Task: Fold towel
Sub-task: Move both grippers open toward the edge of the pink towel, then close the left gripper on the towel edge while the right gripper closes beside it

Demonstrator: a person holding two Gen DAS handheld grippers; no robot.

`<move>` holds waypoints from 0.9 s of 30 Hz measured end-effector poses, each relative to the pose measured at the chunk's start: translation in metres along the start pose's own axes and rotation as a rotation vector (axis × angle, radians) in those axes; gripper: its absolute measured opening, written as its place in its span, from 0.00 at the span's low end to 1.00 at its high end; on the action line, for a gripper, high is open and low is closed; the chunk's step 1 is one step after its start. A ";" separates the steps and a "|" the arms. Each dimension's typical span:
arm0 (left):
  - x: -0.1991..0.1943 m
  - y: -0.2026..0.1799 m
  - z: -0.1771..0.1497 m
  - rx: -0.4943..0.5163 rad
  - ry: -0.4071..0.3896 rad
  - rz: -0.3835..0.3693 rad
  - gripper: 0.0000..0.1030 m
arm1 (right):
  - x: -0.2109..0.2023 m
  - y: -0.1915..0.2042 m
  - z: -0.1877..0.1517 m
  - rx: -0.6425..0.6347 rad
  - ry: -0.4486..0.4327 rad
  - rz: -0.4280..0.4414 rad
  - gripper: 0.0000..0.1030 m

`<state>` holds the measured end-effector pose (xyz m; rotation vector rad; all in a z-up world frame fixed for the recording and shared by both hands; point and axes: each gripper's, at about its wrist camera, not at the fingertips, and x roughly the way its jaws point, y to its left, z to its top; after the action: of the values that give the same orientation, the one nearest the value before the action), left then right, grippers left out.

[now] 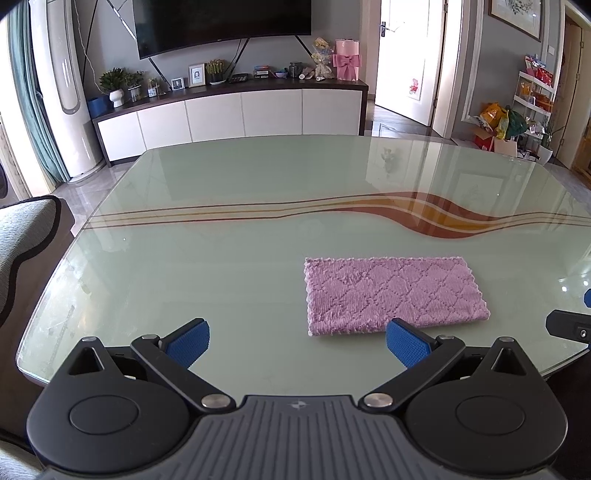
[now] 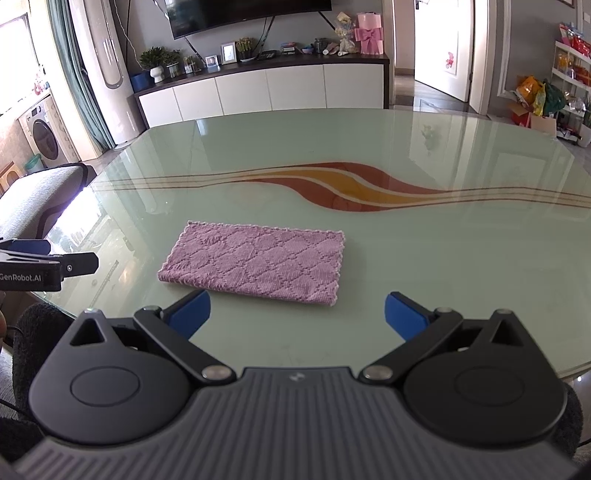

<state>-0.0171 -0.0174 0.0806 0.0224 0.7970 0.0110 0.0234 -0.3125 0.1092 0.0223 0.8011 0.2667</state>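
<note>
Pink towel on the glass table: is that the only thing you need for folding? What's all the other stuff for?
For the folding job:
- pink diamond-patterned cloth towel, already folded over, lying flat
- left hand-held gripper, open
- right hand-held gripper, open
- pale green glass table with a wavy brown and orange stripe

Just lying about:
- pink gift box with a bow
- small potted green plant
- black television
</note>
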 end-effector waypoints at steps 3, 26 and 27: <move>0.001 -0.001 0.001 0.004 -0.003 0.001 1.00 | 0.000 0.001 0.001 -0.003 -0.006 0.002 1.00; 0.022 -0.007 0.005 0.010 -0.010 -0.025 1.00 | 0.016 0.008 0.010 -0.033 -0.052 0.019 1.00; 0.023 -0.007 0.006 0.013 -0.011 -0.023 1.00 | 0.017 0.008 0.010 -0.030 -0.051 0.023 1.00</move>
<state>0.0030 -0.0243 0.0678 0.0257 0.7861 -0.0166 0.0404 -0.3001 0.1052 0.0102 0.7463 0.2985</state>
